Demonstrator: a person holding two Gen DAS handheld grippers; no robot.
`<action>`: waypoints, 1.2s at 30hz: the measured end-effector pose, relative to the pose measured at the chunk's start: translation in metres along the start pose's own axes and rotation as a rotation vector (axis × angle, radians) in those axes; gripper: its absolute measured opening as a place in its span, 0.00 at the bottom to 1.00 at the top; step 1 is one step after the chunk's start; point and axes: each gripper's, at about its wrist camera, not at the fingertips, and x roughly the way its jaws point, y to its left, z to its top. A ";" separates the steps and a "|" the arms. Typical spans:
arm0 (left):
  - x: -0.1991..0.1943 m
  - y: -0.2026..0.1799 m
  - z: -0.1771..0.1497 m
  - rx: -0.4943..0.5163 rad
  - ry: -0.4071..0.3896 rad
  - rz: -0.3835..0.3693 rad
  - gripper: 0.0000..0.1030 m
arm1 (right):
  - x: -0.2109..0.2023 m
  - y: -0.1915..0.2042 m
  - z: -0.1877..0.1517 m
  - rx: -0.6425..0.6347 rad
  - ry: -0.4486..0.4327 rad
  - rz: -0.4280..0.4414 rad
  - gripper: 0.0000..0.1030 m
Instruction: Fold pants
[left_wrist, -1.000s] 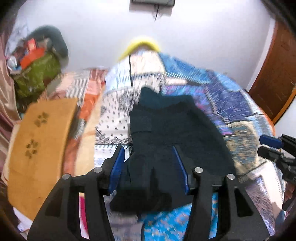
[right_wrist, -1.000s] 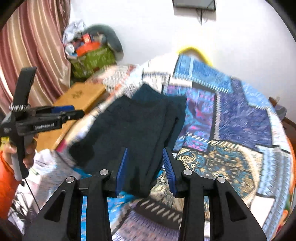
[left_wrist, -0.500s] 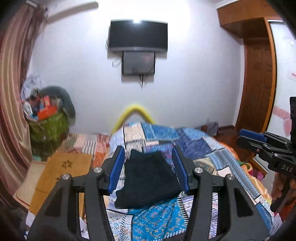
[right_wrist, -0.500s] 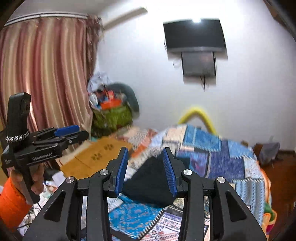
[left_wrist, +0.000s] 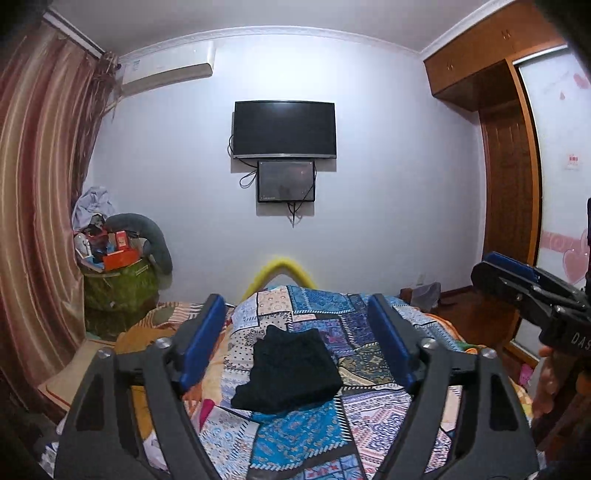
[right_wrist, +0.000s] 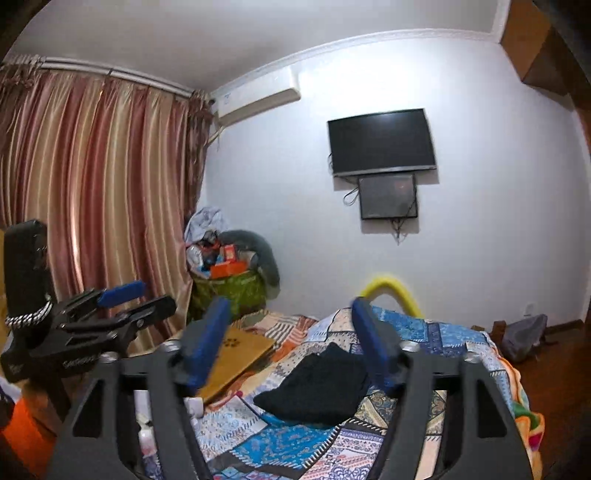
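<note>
Pants (left_wrist: 291, 371): dark, folded into a compact bundle, lying on the patchwork bedspread (left_wrist: 332, 424) toward its near middle; also seen in the right wrist view (right_wrist: 317, 384).

Left gripper (left_wrist: 297, 347): blue-padded fingers (left_wrist: 201, 347) spread wide apart, empty, raised well above the bed, framing the pants from a distance without touching. Same tool visible from the side at the left edge of the right wrist view (right_wrist: 125, 306), tips parted, gripped by a hand in an orange sleeve (right_wrist: 22, 432).

Right gripper (right_wrist: 291, 343): fingers (right_wrist: 207, 343) likewise well apart, holding nothing, raised clear of the bedspread. Visible again at the right edge of the left wrist view (left_wrist: 502, 273).

Room fittings:
- Television (left_wrist: 284, 129), black, wall-mounted; smaller dark screen (left_wrist: 286, 181) just beneath, cables hanging.
- Air conditioner (left_wrist: 166, 68), white, high on the wall near the left corner.
- Curtain (right_wrist: 92, 192), striped pink and gold, on the window side.
- Green bag (left_wrist: 118, 284), stuffed with boxes and cloth, in the corner beside the curtain.
- Yellow curved bar (left_wrist: 280, 267) at the far end of the bed.
- Wooden wardrobe (left_wrist: 506, 177), right side.
- Tan board (right_wrist: 240, 350) with paw-print marks, left of the bed.
</note>
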 end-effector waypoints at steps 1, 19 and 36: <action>-0.003 -0.001 -0.002 0.001 -0.004 0.007 0.86 | -0.002 0.002 -0.001 -0.003 -0.004 -0.017 0.82; -0.015 -0.004 -0.011 -0.001 -0.016 0.004 1.00 | -0.006 0.003 -0.011 -0.014 0.025 -0.063 1.00; -0.003 -0.001 -0.019 -0.013 0.016 0.011 1.00 | -0.009 0.000 -0.010 0.002 0.042 -0.062 1.00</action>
